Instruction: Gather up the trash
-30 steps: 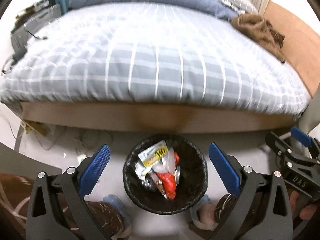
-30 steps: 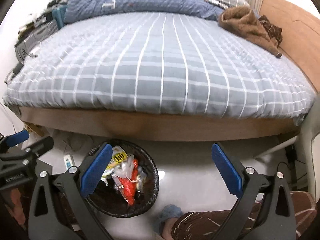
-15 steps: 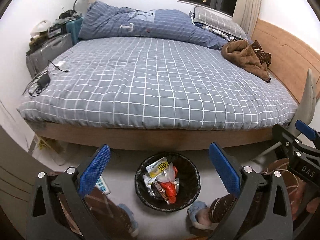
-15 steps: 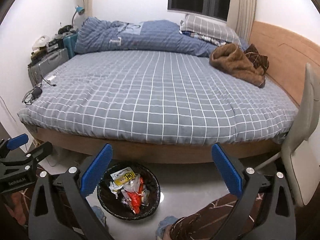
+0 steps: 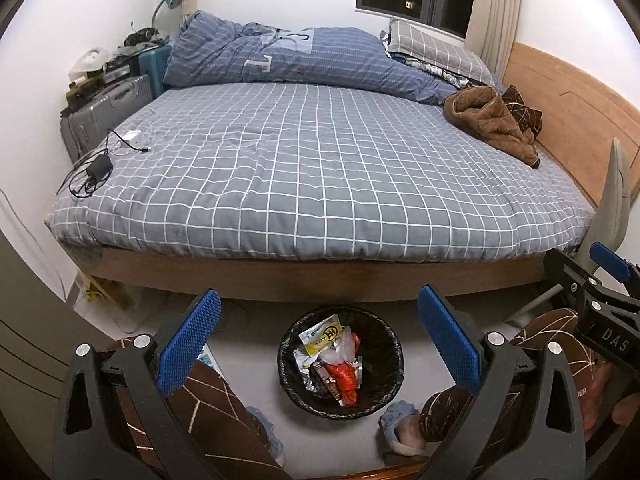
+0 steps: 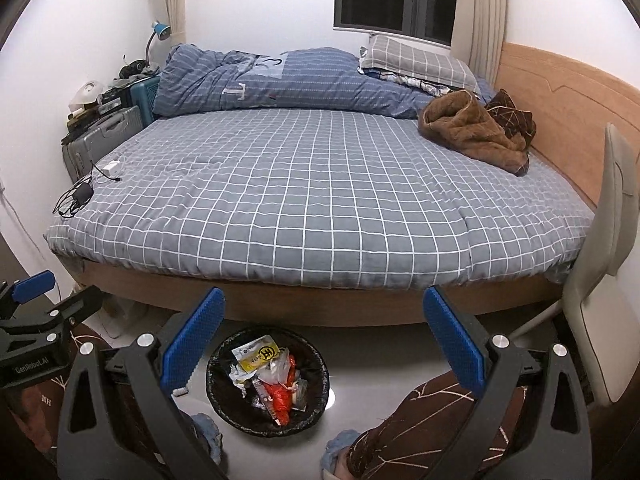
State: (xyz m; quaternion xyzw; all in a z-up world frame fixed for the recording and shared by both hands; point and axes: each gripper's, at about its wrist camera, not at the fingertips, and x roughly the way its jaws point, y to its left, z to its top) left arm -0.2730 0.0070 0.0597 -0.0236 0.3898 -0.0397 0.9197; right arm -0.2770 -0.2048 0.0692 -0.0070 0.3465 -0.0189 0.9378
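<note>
A round black trash bin (image 5: 390, 376) stands on the floor in front of the bed, between the person's feet. It holds several wrappers, among them a yellow packet (image 5: 322, 334) and a red one (image 5: 345, 378). The bin also shows in the right wrist view (image 6: 224, 396), low and left of centre. My left gripper (image 5: 320, 344) is open and empty, held well above the bin. My right gripper (image 6: 324, 348) is open and empty, above the floor just right of the bin. Each gripper appears at the edge of the other's view.
A wide bed with a grey checked cover (image 5: 320, 168) fills the room ahead. On it lie a black charger with cables (image 5: 98, 168), a folded blue duvet (image 5: 288, 60) and brown clothes (image 5: 496, 120). Suitcases (image 5: 108, 112) stand at the left, a pale chair (image 6: 600, 264) at the right.
Both grippers have risen and pulled back from the bin, which now looks smaller and lower. The whole bed, window and headboard have come into view. Both jaws stayed open.
</note>
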